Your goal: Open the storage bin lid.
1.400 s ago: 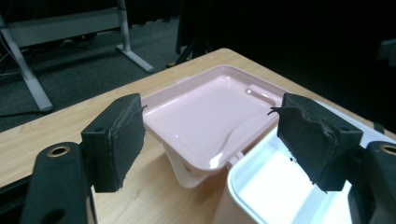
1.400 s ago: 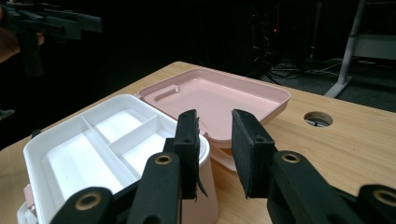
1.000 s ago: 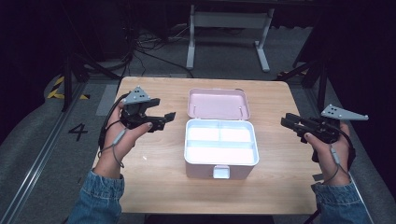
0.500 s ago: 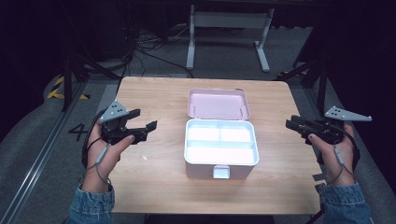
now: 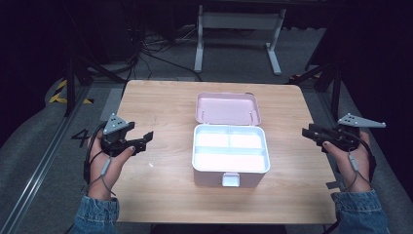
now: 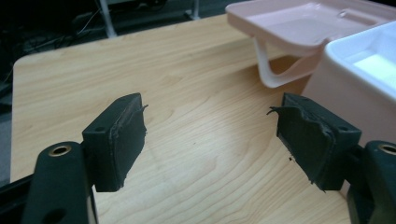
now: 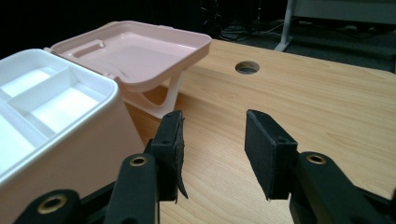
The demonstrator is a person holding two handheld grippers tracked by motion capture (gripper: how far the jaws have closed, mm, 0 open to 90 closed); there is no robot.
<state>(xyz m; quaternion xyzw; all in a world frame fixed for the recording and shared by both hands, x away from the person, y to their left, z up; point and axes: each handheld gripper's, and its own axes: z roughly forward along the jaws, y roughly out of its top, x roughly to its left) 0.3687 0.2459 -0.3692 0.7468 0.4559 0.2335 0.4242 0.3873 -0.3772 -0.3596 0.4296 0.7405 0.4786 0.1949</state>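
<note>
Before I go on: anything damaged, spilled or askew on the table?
One thing: the left gripper has frayed, ragged pads, torn at the edges. Otherwise the box sits square, lid folded back, compartments looking empty, nothing spilled. Both grippers are open.

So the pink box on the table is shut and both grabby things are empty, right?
Not quite: the box is open, with its pink lid folded back, as the high view shows. The rest holds: the left hand-held gripper and the right hand-held gripper are both empty, jaws apart.
</note>
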